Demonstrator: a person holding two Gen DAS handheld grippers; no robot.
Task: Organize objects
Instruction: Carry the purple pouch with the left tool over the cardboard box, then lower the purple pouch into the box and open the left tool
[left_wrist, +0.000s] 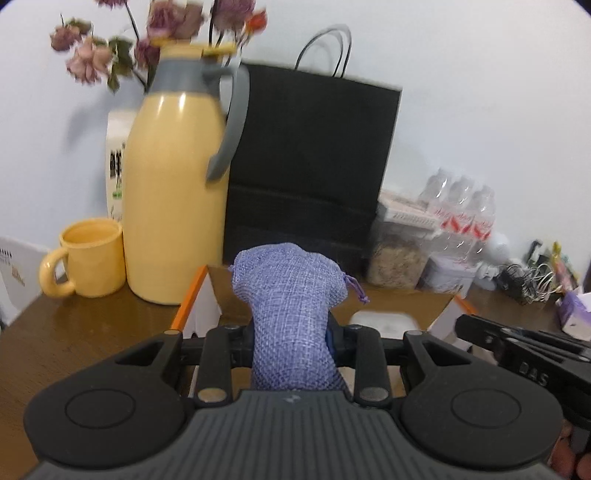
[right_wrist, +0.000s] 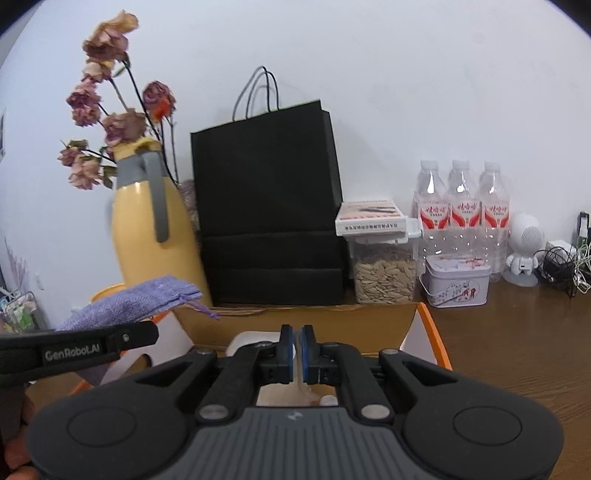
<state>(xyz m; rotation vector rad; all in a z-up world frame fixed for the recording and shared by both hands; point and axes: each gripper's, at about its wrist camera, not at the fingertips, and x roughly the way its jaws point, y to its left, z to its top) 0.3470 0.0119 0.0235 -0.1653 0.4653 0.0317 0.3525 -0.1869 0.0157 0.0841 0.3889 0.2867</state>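
Left wrist view: the left gripper (left_wrist: 291, 339) pinches a purple pouch (left_wrist: 290, 295) between its fingers; the pouch stands up out of the jaws, its drawstring (left_wrist: 356, 290) trailing to the right. Below and behind it sits an open box (left_wrist: 199, 295) with orange edges, a white object (left_wrist: 382, 321) lying inside. On the brown table (left_wrist: 74, 332) to the left stand a yellow mug (left_wrist: 88, 258) and, just beside it, a yellow jug (left_wrist: 173, 199) with a grey handle. Dried flowers (left_wrist: 92, 59) rise behind the jug. A black bag (left_wrist: 310, 166) stands against the wall. The right gripper (left_wrist: 517, 343) enters from the right edge.

Right wrist view: the right gripper (right_wrist: 295, 347) has its blue-padded fingers (right_wrist: 286, 350) pressed almost together, with only a narrow slit between them and nothing plainly held. It hangs over the box (right_wrist: 428, 325). At left the left gripper (right_wrist: 110, 341) holds the pouch (right_wrist: 136, 299) above the box's left side. Behind stand the jug (right_wrist: 147, 236), the bag (right_wrist: 266, 206), a jar of seeds (right_wrist: 384, 273) with a book (right_wrist: 369, 218) on it, a tin (right_wrist: 456, 282), three bottles (right_wrist: 461, 206) and a tangle of cables (right_wrist: 557, 266).
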